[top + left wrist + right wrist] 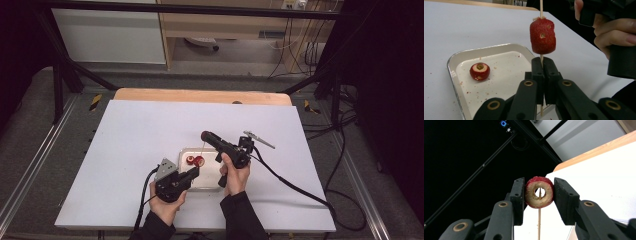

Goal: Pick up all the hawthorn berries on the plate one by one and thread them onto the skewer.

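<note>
Red cored hawthorn (pixel 539 192), pinched in my right gripper (pixel 539 195), meets the wooden skewer (pixel 541 60) my left gripper (pixel 541 75) clamps above the tray (pixel 454 62); next, slide it down straight.

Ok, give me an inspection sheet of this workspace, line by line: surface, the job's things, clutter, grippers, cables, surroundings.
Surface: white table top, red crumbs beside the tray.
Job's things: upright wooden skewer with one red cored fruit threaded on it; a second cored fruit piece at the skewer's top; a third fruit lying in the white tray.
Clutter: metal clip on the table, right of the tray.
Grippers: left gripper shut on the skewer below the threaded fruit; right gripper shut on the cored fruit piece.
Cables: a black cable trails from the right gripper across the table.
Surroundings: black frame bars, wooden furniture behind, floor cables.
</note>
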`<state>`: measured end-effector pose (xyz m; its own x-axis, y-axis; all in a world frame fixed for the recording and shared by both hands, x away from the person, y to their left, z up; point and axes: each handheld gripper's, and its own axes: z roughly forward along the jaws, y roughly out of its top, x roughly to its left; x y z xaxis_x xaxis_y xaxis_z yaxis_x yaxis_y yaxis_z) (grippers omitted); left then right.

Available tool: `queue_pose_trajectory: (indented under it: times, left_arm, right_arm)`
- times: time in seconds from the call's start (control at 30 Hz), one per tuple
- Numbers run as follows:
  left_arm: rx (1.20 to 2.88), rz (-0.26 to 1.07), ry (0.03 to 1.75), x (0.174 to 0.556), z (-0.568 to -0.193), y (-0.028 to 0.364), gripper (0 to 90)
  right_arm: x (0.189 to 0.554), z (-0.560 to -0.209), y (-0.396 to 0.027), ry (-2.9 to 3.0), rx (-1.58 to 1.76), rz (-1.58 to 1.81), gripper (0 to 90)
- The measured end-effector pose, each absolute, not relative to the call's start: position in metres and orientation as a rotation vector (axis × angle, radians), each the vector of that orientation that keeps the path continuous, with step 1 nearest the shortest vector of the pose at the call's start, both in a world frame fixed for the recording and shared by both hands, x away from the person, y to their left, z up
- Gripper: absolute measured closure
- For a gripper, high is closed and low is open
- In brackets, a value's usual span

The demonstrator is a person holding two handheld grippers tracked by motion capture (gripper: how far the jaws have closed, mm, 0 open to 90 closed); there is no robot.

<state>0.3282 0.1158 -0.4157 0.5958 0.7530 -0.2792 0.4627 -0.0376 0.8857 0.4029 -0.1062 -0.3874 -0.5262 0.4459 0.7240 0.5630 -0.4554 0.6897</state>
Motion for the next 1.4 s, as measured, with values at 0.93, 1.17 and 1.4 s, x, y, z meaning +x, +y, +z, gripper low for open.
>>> queue_pose_trajectory:
  times: [0.93,1.17,1.4]
  left_arm:
    - [1.610,0.326,1.038,0.327,-0.415,0.108,88.4]
    - [1.622,0.337,1.032,0.335,-0.412,0.110,88.4]
    - [1.647,0.318,1.037,0.342,-0.412,0.110,88.4]
  right_arm:
    - [0.398,-0.393,-0.102,-1.595,-1.440,-2.191,63.1]
    - [0.394,-0.395,-0.100,-1.648,-1.431,-2.146,63.1]
    - [0.391,-0.401,-0.097,-1.690,-1.428,-2.109,63.0]
